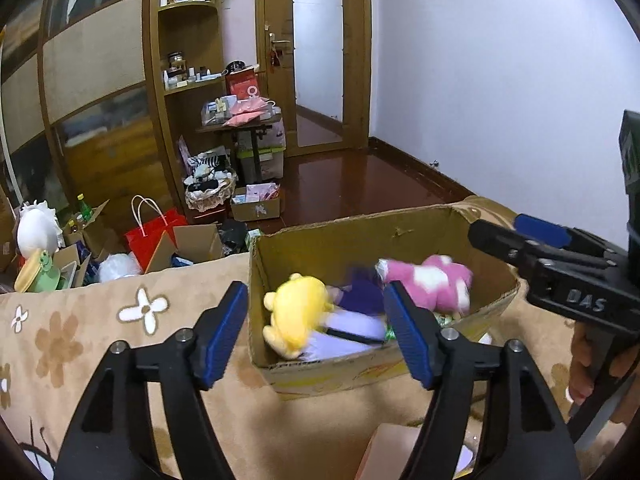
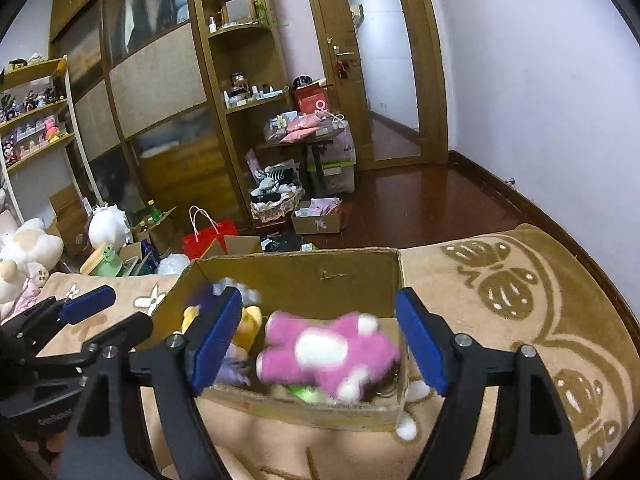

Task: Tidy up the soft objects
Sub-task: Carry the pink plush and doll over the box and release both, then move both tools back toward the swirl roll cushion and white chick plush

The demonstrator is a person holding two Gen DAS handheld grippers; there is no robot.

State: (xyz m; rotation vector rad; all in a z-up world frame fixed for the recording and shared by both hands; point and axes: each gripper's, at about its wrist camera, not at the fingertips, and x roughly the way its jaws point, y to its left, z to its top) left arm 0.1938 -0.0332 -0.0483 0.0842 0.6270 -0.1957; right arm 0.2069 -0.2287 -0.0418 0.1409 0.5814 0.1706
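Both grippers hovering over cardboard box (image 1: 360, 368) on flowered blanket (image 1: 80, 340). Box sitting near far edge of blanket, floor clutter beyond.

Left gripper (image 1: 316, 336): blue pads spread apart, nothing clamped. Between them in view, yellow plush (image 1: 298, 316) lying in box, near its left wall, with purple plush (image 1: 360, 304) just beside, toward middle. Both blurred, maybe mid-drop or settling; cannot tell if touching box floor.

Right gripper (image 2: 320, 340): pads wide apart, nothing pressed. Pink plush (image 2: 332, 354) directly below and between them, motion-blurred, inside box at right side, resting on or just over other contents. Long axis roughly across box, left to right, white patch facing up. Something green under it, too small to name.

Seen from left wrist view, right gripper coming in from right, over box's right rim, held by a hand (image 1: 588, 364).

Key relation: pink plush straight ahead and below right gripper, so right hand nearer to it; yellow and purple plush under left gripper, so left hand nearer those. Looks like release into box done on both sides; judged next move is pulling back for more toys. More plush (image 2: 24, 252) at blanket's left edge, closer to left hand.

Risk: pink plush high in box, near right wall, could roll over rim.
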